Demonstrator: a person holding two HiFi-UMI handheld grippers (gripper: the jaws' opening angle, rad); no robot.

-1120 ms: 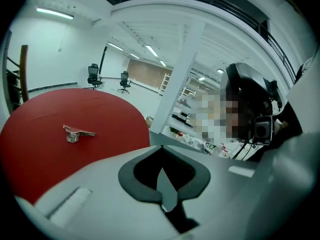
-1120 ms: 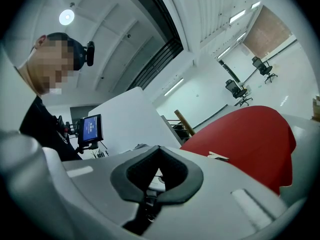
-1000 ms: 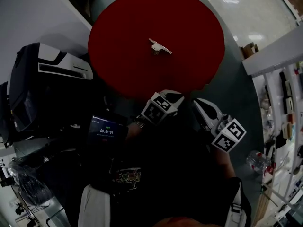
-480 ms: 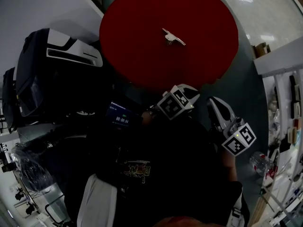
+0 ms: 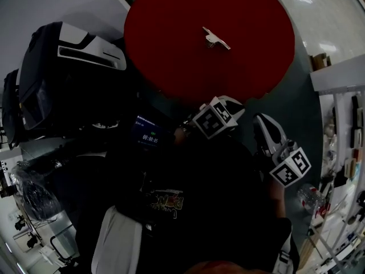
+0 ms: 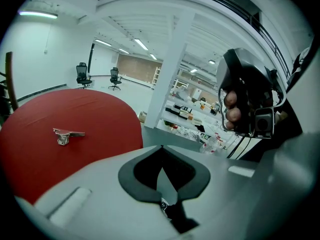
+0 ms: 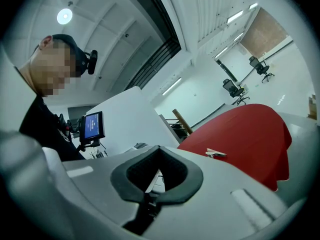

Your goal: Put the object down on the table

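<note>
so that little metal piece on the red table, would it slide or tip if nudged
The metal piece looks thin and shiny, so probably stiff and light. The red table seems cloth-covered, so it would likely drag, not slide. Its long arm over a small foot may rock.

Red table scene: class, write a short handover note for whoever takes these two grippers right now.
Left gripper: shut, empty, near the table's edge.
Right gripper: shut, empty, beside the left one.
Small metal object: lying on the red table, touched by neither gripper.
Done: the object is down on the table.
Remaining: nothing apparent; keep both grippers clear of it.
</note>
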